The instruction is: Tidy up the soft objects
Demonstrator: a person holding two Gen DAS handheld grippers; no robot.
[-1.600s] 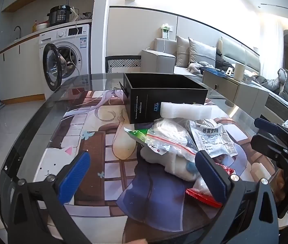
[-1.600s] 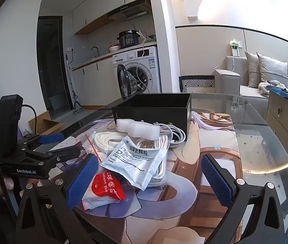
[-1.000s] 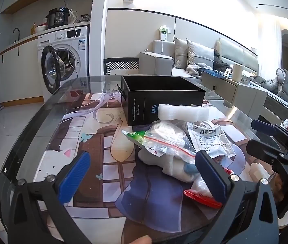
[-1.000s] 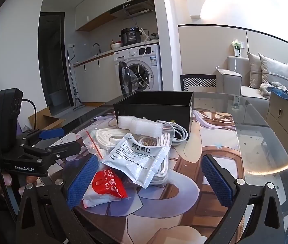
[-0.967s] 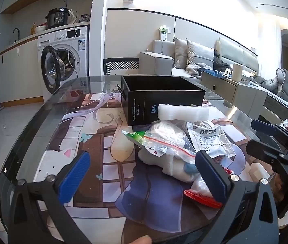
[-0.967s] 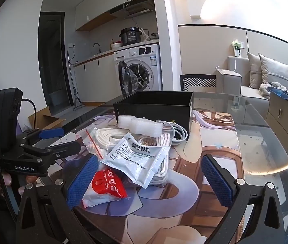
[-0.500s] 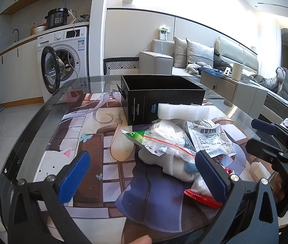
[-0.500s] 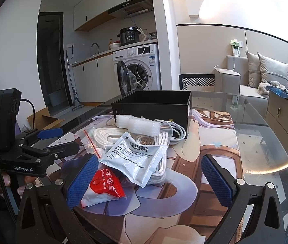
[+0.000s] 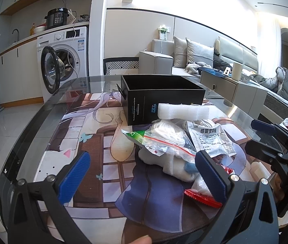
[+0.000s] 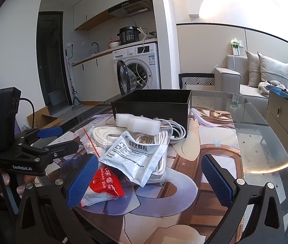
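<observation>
Hovering spread wide and empty: left hand-held gripper (image 9: 142, 174), right hand-held gripper (image 10: 151, 175). Just ahead on the table (image 10: 265, 142), red glue packet (image 10: 105, 185), slick medicine sachet (image 10: 137, 156), cable coil (image 10: 160, 140); behind, black box (image 10: 154, 101). Risk: snagging cable, dragging the heap.

"GenRobot.AI" is printed in white on the body of the left gripper (image 10: 54, 140), as seen from the right wrist view. "balloon glue" is read in white on the red packet (image 10: 106, 183), beside larger Chinese characters that cannot be made out fully. On the silver sachet (image 9: 211, 140), "999" and the characters "感冒灵颗粒" are printed; the same characters are seen on it (image 10: 137, 152) from the other side, with small print below that is too fine to read. White and blue markings on the black box (image 9: 144, 106) are too blurred to be read.
</observation>
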